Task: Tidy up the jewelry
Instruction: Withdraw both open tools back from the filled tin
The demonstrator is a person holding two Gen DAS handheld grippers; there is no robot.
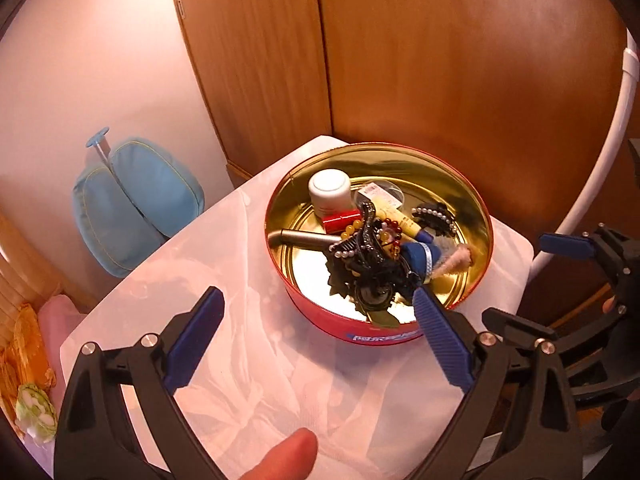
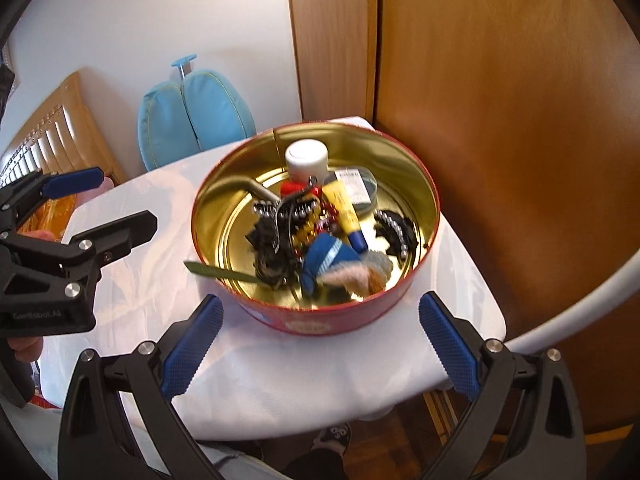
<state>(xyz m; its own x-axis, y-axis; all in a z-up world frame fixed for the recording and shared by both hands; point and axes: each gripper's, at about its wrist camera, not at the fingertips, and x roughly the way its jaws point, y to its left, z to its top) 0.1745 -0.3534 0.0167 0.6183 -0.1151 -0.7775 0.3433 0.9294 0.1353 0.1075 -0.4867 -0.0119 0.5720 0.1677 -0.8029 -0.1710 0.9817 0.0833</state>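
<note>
Both grippers, left gripper (image 1: 318, 304) and right gripper (image 2: 320, 312), are gaping empty near the tin (image 1: 472, 208), risking snagging the tangled jewelry (image 1: 372, 256) at centre frame.

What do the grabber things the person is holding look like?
Both look alike. The left gripper and right gripper have chunky black plastic frames with round silver bolts. Their fingers wear bumpy blue pads. One body carries small faint lettering.

Clothed table (image 2: 280, 380) (red tin (image 2: 320, 320) atop)
</note>
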